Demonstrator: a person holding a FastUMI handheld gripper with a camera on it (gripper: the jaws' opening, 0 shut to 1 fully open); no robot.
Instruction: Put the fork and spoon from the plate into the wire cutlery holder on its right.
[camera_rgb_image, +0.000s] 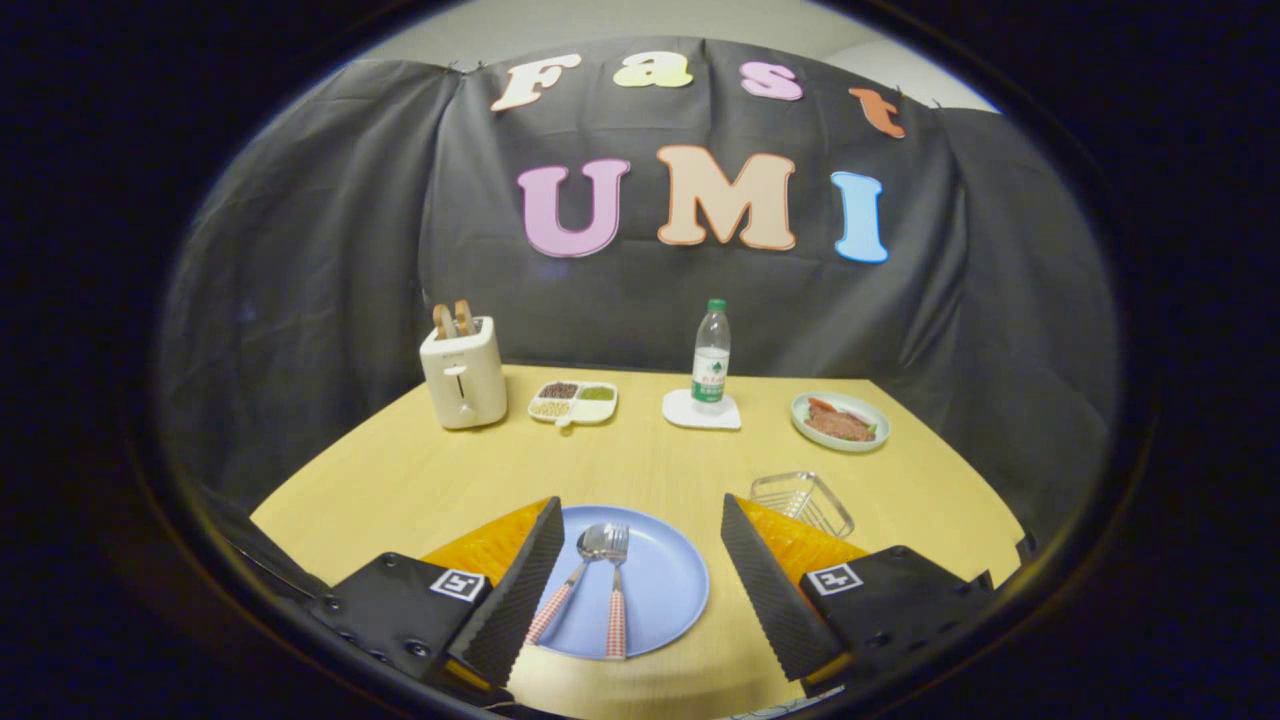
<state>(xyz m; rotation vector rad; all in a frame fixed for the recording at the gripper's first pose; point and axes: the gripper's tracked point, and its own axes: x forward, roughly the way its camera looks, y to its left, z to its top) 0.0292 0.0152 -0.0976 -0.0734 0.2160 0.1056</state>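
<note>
A blue plate (665, 585) lies on the yellow table between my fingers. On it rest a spoon (572, 583) and a fork (617, 590), both with red-and-white checked handles, heads pointing away from me and touching. The spoon lies left of the fork. The wire cutlery holder (802, 503) stands to the plate's right, just beyond my right finger (775, 590). My gripper (640, 560) hangs open above the plate, its fingers wide apart and holding nothing.
Along the table's far side stand a white toaster (463, 375) with bread in it, a divided dish of beans (573, 402), a water bottle (711, 358) on a white coaster, and a plate of food (840, 420). Black cloth walls the booth.
</note>
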